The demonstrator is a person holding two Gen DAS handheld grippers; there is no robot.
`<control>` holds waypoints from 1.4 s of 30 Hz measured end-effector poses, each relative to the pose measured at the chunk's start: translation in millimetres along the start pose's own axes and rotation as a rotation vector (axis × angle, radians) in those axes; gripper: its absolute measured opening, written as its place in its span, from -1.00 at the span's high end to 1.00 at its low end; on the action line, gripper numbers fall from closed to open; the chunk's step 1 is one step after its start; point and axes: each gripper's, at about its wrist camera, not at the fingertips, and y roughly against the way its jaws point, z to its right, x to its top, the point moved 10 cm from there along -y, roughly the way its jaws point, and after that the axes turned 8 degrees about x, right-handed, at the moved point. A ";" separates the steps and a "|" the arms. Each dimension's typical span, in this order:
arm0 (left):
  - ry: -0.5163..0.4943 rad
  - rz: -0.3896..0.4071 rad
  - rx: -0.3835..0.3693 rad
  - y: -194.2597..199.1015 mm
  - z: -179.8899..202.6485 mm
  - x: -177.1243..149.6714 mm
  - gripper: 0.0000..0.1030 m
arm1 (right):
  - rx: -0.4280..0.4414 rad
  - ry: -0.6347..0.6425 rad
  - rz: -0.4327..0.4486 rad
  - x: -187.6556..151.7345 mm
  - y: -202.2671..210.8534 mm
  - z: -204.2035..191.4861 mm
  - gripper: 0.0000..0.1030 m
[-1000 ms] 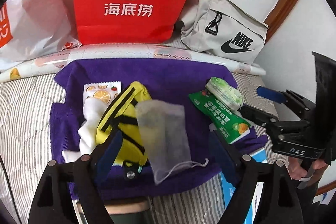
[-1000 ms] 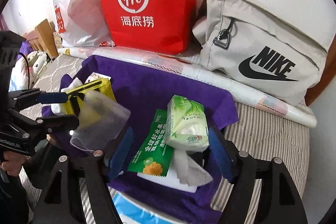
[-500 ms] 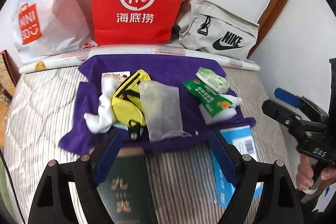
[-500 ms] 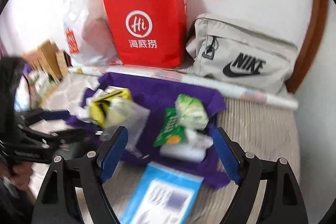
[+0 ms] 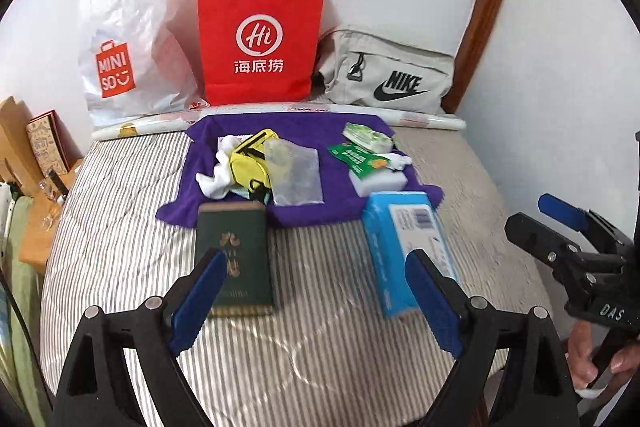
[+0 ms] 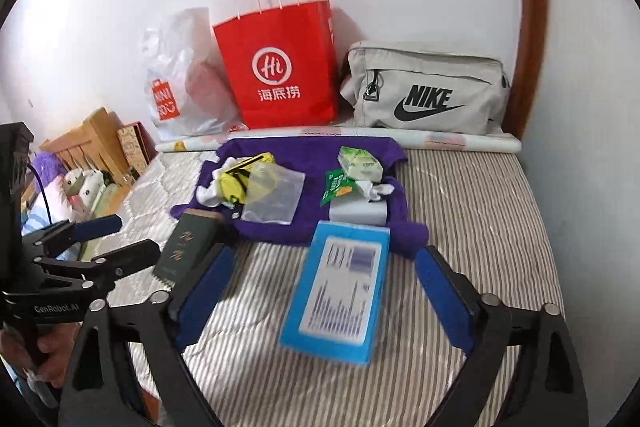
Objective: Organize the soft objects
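Left wrist view: left claw [image 5: 314,293] and right claw [image 6: 322,291] opening wide, empty, tilted downward over striped bed [image 5: 320,347].

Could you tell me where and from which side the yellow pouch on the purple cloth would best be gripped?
Probably grip the yellow pouch across its narrow width at the bulging middle, coming from above. It lies flat on the purple cloth, so only the top is free. A white sock crowds its left side and a clear bag overlaps its right, so keep the jaws clear of both.
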 end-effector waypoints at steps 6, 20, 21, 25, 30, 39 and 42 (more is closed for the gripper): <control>-0.010 0.069 0.042 44.7 3.8 -24.6 -0.83 | -0.002 -0.002 0.044 -26.5 39.8 -16.3 -0.91; 0.033 0.119 0.077 85.3 0.3 -62.1 -0.83 | -0.025 -0.008 0.072 -74.3 88.3 -24.6 -0.91; 0.034 0.118 0.076 86.9 0.9 -63.7 -0.83 | -0.022 -0.008 0.073 -77.1 89.9 -25.5 -0.91; 0.030 0.126 0.080 92.4 3.8 -67.6 -0.83 | -0.016 -0.005 0.077 -82.0 94.3 -28.7 -0.91; 0.034 0.128 0.078 96.5 5.2 -70.4 -0.83 | -0.014 0.006 0.090 -83.0 102.0 -34.1 -0.91; 0.034 0.130 0.083 98.6 5.0 -72.5 -0.83 | -0.006 0.014 0.092 -85.2 107.9 -38.9 -0.91; 0.033 0.131 0.083 98.9 5.3 -73.0 -0.83 | -0.005 0.012 0.095 -85.5 109.1 -38.6 -0.91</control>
